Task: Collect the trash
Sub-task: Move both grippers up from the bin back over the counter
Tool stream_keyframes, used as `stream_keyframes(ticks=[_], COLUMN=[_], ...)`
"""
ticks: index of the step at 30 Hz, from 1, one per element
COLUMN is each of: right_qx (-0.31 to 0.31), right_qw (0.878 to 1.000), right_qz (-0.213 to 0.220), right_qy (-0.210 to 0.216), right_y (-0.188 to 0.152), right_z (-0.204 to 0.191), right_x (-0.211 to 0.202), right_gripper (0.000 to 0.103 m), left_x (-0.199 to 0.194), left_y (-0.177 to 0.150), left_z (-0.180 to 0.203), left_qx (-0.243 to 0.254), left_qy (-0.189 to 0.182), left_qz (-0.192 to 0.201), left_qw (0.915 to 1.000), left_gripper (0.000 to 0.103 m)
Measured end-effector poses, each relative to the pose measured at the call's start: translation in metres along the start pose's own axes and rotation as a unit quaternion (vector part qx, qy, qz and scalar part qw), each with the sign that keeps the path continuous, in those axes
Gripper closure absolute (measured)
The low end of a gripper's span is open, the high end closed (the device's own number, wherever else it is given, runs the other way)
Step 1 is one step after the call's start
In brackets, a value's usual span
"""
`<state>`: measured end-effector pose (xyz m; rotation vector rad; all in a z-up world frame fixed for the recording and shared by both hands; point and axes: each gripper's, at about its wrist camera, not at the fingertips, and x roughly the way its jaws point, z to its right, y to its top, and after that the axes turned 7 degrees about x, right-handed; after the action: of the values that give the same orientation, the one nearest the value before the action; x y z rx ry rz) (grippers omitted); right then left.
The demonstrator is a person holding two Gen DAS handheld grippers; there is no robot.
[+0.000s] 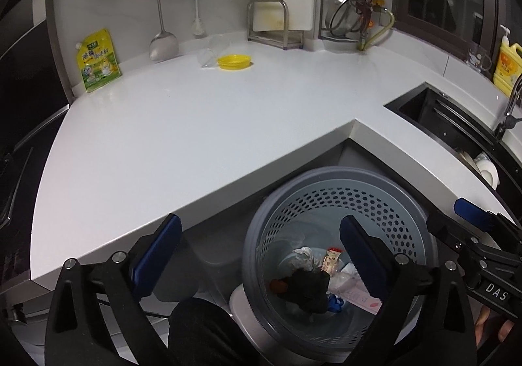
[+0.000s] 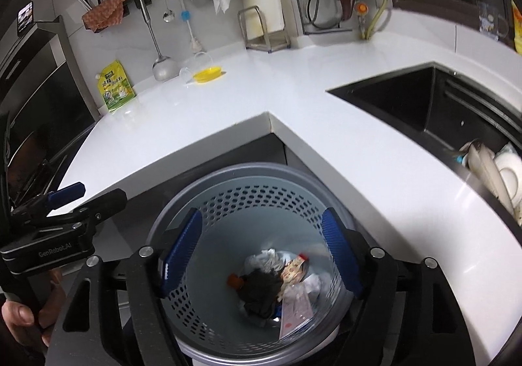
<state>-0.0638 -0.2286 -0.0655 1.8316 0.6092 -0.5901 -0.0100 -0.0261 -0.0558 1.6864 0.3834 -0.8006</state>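
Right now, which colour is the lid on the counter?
Yellow lid; the left wrist view shows it best.

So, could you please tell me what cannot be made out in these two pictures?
- Bin contents: the black crumpled item covers whatever lies under it, in both views.
- Sink: the dishes are cut off by the right edge of the right wrist view.
- Green pouch: print too small to read.
- Clear cup beside the yellow lid: blurred, its outline is faint.
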Motion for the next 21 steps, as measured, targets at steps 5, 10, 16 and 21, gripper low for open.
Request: stream_keyframes(ticks=[5,10,16,21], right_qx=[-0.007,0.002,0.01,0.005], right_qw=[1.0,1.0,0.999,0.998], right_qz=[0.011,0.023,0.028,0.059], right_qy=[-0.003,-0.004,-0.014,-0.037], right_y=[0.004,0.006,0.015,0.027], right_z=[0.0,0.007,0.017,0.022], right_x=[-0.002,-0.001,0.002,-0.008], right_gripper=[0.028,0.027,0.027,0.027], left_x=[-0.001,-0.004,-0.002,-0.006], left_y=[0.005,0.01,0.019,0.029], left_z=[-0.003,-0.002,-0.003,-0.004], left_qx=[-0.001,0.005,-0.003,-0.003], left_qy=[0.007,0.01,-0.007,-0.018], left_qz=[0.002,0.015,0.02,0.039], left_qw=[1.0,0.9998,0.9998,0.9991], left_gripper=[0.007,0.006,0.006,0.007])
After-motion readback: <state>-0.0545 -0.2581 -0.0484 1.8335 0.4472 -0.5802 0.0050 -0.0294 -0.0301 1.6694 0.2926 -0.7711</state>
